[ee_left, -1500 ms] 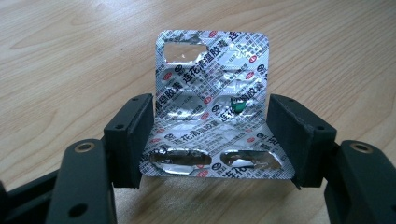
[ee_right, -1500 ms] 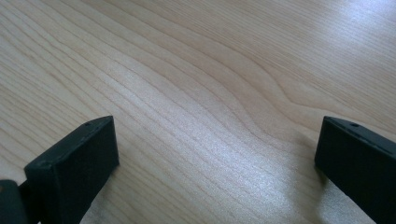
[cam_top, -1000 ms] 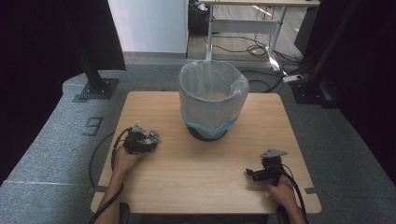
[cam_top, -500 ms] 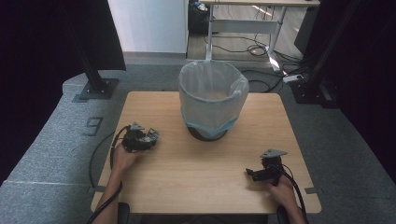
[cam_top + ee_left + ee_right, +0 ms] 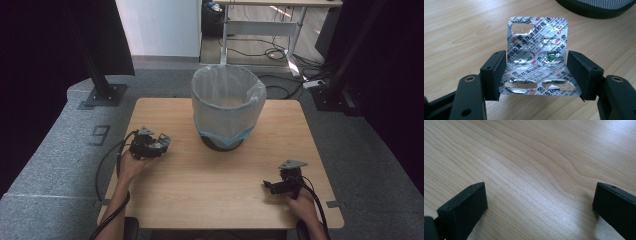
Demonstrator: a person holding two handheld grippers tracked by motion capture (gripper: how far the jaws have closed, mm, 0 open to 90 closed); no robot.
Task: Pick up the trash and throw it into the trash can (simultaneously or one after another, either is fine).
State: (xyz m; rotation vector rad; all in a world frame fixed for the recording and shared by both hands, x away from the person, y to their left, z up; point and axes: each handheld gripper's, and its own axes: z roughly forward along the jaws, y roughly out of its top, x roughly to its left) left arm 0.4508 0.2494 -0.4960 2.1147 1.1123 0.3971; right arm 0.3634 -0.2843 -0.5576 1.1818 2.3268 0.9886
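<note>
A silver foil blister pack [image 5: 537, 55] with red printing and emptied pockets is pinched by its two side edges between the jaws of my left gripper [image 5: 536, 71], bent so its upper half stands up. That left gripper [image 5: 159, 142] hovers over the table's left side, left of a waste bin [image 5: 227, 105] lined with a clear bag. My right gripper [image 5: 270, 186] rests low near the front right of the table, its black fingers [image 5: 464, 207] spread wide over bare wood with nothing between them.
The light wooden table [image 5: 220, 200] sits on grey floor mats. The bin's dark base [image 5: 599, 7] lies just beyond the held pack. Black stands, a desk frame and cables are behind the table.
My left gripper has risen slightly with the blister pack in it. The right gripper has stayed put.
</note>
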